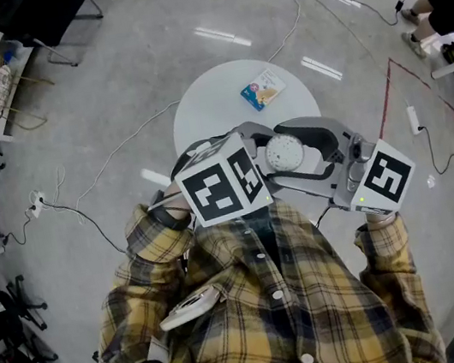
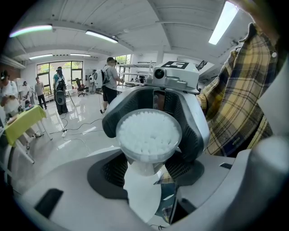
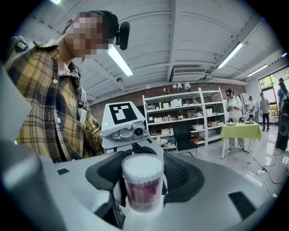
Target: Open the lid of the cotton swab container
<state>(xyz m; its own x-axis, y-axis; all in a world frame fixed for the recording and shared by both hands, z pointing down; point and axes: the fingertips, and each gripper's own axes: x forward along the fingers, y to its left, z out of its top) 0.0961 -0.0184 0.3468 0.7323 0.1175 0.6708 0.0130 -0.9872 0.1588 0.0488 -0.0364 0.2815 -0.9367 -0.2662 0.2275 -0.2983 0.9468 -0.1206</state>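
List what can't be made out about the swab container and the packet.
- Container: whether a lid is on it can't be told. Both gripper views show swab tips at a clear rim, and in the head view it is too small.
- Label: in the right gripper view it is blurred and unreadable.
- Packet: in the head view its print is too small to read.
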